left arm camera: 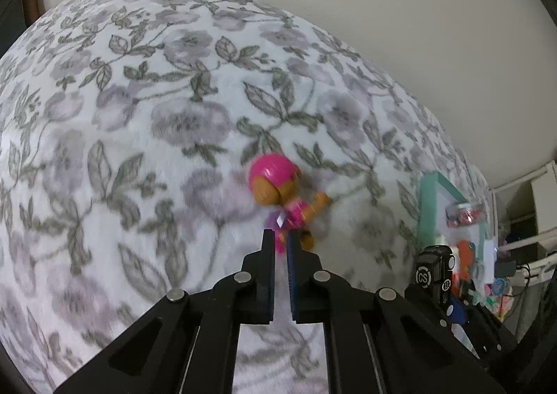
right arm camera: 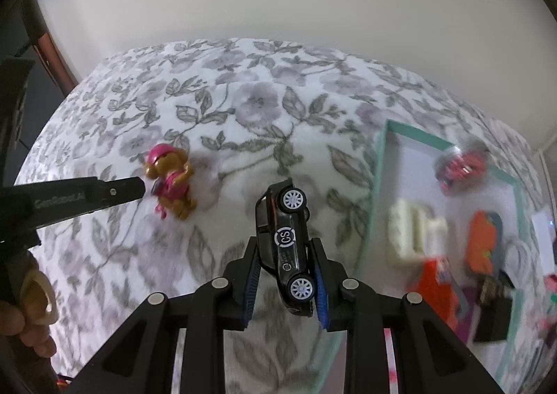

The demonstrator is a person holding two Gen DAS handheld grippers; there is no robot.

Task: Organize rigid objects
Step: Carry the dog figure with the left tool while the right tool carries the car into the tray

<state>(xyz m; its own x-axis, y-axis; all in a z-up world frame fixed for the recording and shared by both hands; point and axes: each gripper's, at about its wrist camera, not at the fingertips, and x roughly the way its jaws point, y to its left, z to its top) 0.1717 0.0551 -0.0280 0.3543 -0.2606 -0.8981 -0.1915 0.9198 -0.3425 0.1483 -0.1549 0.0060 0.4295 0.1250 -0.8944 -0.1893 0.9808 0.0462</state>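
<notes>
Sitting between right tongs (right arm camera: 285, 275) (clamped): car (right arm camera: 283, 247)

White blanket (right arm camera: 264, 108) printed with pale purple flowers and grey-green leaves. Toy dog (right arm camera: 171, 181): tan, with hot-pink helmet and vest. Toy car (right arm camera: 286, 251): glossy black, white wheels, white CS badge. Tray (right arm camera: 381, 164): mint-green rim, white floor, red and orange toys inside.

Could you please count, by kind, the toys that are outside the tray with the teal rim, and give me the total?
black toy car: 1, held in the right gripper
dog figure with a pink helmet: 1, at the tips of the left gripper
Total: 2, both over the floral blanket, left of the tray.
</notes>
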